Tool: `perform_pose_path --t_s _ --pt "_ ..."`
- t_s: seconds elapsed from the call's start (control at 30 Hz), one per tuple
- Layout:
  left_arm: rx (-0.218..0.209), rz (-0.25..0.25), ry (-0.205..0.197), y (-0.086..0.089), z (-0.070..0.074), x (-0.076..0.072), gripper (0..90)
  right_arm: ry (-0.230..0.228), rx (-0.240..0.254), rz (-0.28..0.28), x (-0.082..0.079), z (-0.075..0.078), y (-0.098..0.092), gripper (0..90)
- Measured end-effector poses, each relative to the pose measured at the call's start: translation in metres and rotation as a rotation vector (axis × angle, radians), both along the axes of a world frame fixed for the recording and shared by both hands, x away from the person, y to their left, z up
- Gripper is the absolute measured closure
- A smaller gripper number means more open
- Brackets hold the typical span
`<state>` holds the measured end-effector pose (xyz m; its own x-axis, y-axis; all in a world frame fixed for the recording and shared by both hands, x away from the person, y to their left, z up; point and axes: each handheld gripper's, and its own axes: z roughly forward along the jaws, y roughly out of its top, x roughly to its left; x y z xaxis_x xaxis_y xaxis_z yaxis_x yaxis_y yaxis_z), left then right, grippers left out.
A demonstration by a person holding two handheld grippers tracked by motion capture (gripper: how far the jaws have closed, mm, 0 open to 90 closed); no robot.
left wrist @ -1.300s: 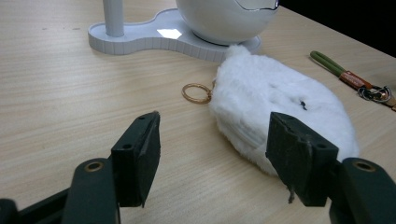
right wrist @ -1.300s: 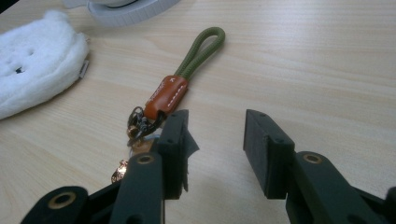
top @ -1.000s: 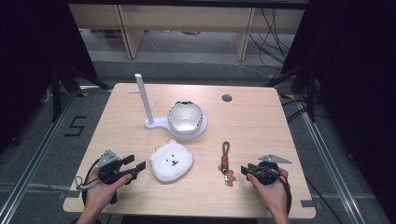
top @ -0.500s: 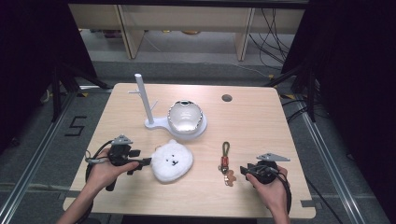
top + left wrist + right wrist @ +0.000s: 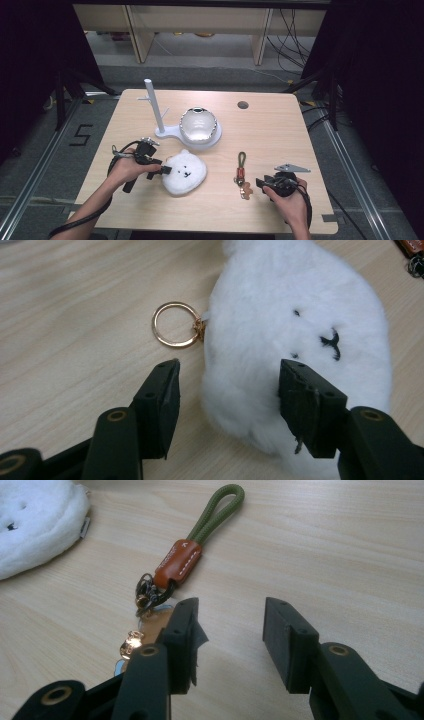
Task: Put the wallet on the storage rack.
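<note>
White plush bear face (image 5: 295, 335) with gold ring (image 5: 176, 324).

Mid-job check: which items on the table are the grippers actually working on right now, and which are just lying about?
In play:
- left gripper, open, at the white plush bear with its gold ring
- right gripper, open, beside the green-loop keychain

Lying about:
- white stand
- shiny globe
</note>
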<state>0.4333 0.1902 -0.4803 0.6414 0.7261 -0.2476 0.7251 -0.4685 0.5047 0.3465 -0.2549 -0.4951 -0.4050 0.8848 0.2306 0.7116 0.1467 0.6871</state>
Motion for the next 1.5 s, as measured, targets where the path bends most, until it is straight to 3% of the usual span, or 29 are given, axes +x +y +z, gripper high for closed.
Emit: perform_pose_path --t_s 0.43,0.5,0.77,0.83,0.87,0.9,0.97,1.17,1.2,1.3,1.33,1.37,1.5 --pt "0.024 -0.027 0.035 -0.015 -0.007 0.004 47.4 -0.009 0.014 0.018 0.001 -0.004 0.001 57.1" --pt "0.031 -0.025 0.037 -0.017 -0.01 0.004 47.9 0.005 0.019 0.016 0.001 -0.003 0.002 57.0" --pt "0.006 -0.022 0.027 -0.017 -0.014 0.001 60.6 -0.01 0.017 0.021 0.001 -0.004 0.001 56.7" --pt "0.003 -0.032 0.006 -0.016 -0.014 -0.001 67.8 0.008 0.008 0.009 0.0 -0.002 0.002 56.6" --pt "0.003 -0.046 -0.032 -0.016 -0.012 -0.004 72.0 0.004 0.001 0.006 -0.001 -0.001 0.002 56.4" --pt "0.003 -0.046 -0.032 -0.016 -0.012 -0.004 74.3 0.004 0.001 0.006 -0.001 -0.001 0.002 56.4" --pt "-0.007 -0.056 -0.058 -0.016 -0.012 -0.007 76.4 -0.01 0.025 0.009 0.0 -0.002 0.002 56.4" --pt "0.017 -0.101 -0.112 -0.017 -0.007 -0.012 79.4 -0.005 0.002 0.008 0.0 0.001 0.003 56.4" --pt "-0.013 -0.073 -0.132 -0.02 -0.007 -0.014 79.4 -0.01 -0.005 0.011 0.0 0.001 0.003 56.4" --pt "-0.026 -0.088 -0.184 -0.022 -0.002 -0.02 79.6 -0.018 0.01 0.018 0.001 0.002 0.004 56.6" --pt "-0.015 -0.112 -0.223 -0.023 0.002 -0.024 79.6 -0.022 0.017 0.023 0.002 0.003 0.007 56.6" --pt "-0.015 -0.112 -0.223 -0.023 0.002 -0.024 79.6 -0.022 0.017 0.023 0.002 0.003 0.007 56.6" --pt "0.012 -0.16 -0.294 -0.027 0.013 -0.032 79.6 -0.022 0.028 0.038 0.001 0.007 0.014 56.8"
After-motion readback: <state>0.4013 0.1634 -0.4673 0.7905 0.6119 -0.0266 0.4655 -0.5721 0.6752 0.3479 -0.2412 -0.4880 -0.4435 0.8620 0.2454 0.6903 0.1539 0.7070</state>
